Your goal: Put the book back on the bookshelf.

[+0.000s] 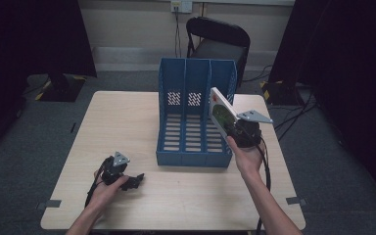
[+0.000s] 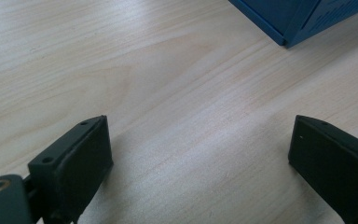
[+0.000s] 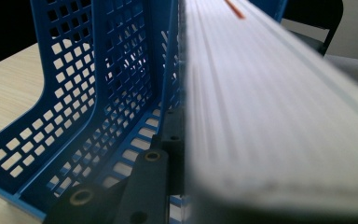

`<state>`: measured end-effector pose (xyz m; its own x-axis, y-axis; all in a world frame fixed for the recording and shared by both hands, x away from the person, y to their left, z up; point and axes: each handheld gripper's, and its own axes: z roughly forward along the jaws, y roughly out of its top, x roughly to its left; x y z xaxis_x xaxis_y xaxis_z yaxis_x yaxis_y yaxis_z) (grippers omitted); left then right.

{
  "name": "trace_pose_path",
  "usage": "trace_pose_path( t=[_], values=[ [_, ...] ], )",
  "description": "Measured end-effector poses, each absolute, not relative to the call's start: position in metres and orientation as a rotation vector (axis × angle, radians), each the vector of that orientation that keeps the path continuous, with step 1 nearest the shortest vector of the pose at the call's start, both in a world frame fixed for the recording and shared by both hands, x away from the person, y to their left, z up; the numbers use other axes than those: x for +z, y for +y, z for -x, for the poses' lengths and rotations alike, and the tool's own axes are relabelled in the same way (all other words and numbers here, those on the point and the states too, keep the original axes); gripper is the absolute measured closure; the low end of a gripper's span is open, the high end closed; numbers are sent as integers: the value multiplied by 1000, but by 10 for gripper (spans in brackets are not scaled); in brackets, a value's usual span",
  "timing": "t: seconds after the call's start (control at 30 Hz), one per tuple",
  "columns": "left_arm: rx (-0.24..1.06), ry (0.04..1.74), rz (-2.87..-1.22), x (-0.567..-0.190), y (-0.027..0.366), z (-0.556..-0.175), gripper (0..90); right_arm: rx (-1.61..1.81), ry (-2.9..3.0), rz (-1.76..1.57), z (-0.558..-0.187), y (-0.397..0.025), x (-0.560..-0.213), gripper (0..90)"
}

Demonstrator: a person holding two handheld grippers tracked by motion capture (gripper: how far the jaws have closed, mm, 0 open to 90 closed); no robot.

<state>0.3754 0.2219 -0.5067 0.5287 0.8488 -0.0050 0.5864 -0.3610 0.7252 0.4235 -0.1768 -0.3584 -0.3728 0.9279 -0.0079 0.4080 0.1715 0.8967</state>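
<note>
Tilting over the right-hand compartment of the blue perforated plastic file rack point(image 1: 196, 122), the thick white book with a green-and-red cover point(image 1: 221, 113) is clamped between the right gripper's point(image 1: 240, 131) jaws. Well apart, the left gripper point(image 1: 127, 180) rests spread wide on the pale wooden table point(image 1: 127, 112).

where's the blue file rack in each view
High view: blue file rack stands at the table's centre, right gripper holding a book at its right compartment.
Left gripper view: its corner, top right.
Right gripper view: lattice walls, left.
Shared landmark: wooden table.
</note>
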Motion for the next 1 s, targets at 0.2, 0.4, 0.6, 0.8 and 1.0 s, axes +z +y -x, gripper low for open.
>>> trace_pose_path(
  t=[0.2, 0.4, 0.6, 0.8, 1.0],
  values=[
    [495, 1159, -2084, -507, 222, -376, 54, 1154, 1867, -1276, -437, -171, -363, 764],
    [494, 1160, -2084, -507, 222, -376, 53, 1130, 1878, -1314, -451, -169, -372, 764],
    [495, 1160, -2085, -507, 222, -376, 52, 1112, 1875, -1342, -461, -164, -381, 763],
    [495, 1160, -2084, -507, 222, -376, 52, 1101, 1877, -1351, -467, -163, -387, 763],
    [493, 1159, -2085, -507, 222, -376, 50, 1065, 1898, -1360, -474, -161, -396, 762]
  ],
)
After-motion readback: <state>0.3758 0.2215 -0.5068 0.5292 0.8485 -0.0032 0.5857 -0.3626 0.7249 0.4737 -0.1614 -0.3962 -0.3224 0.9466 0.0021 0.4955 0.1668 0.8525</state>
